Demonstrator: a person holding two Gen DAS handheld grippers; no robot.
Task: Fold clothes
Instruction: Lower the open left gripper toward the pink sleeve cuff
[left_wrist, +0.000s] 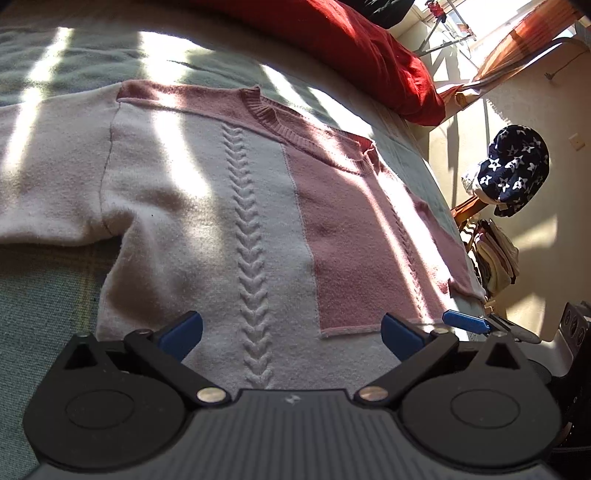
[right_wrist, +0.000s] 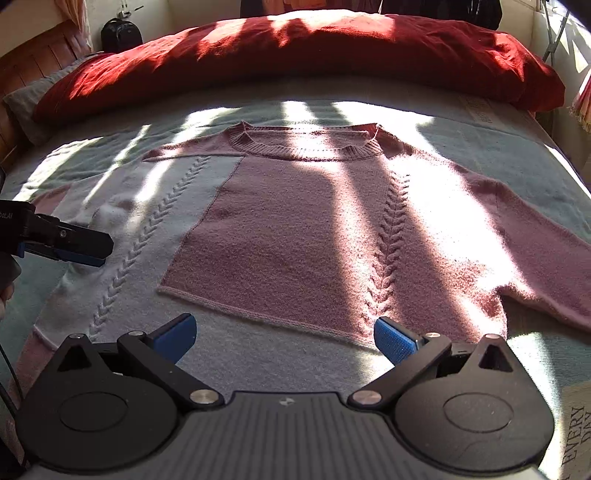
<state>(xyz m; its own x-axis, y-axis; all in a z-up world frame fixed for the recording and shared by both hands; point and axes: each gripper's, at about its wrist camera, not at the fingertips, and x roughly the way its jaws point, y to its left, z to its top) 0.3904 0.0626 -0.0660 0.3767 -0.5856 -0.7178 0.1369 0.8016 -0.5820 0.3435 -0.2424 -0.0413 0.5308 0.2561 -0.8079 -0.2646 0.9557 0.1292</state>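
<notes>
Blue-padded and spread wide with nothing between its fingers, the left claw (left_wrist: 291, 332) hangs low over the hem of the sweater (left_wrist: 229, 206). Just ahead, a cable-knit rib runs up the white panel toward the collar, with the pink panel off to its right. Equally wide and empty, the right claw (right_wrist: 284, 338) faces the sweater's pink side, spread flat on the bed (right_wrist: 517, 166). Beyond the collar lies a red duvet (right_wrist: 295, 51).

Left gripper (left_wrist: 291, 332) and right gripper (right_wrist: 284, 334) both hold jaws spread wide, apparently gripping nothing.
</notes>
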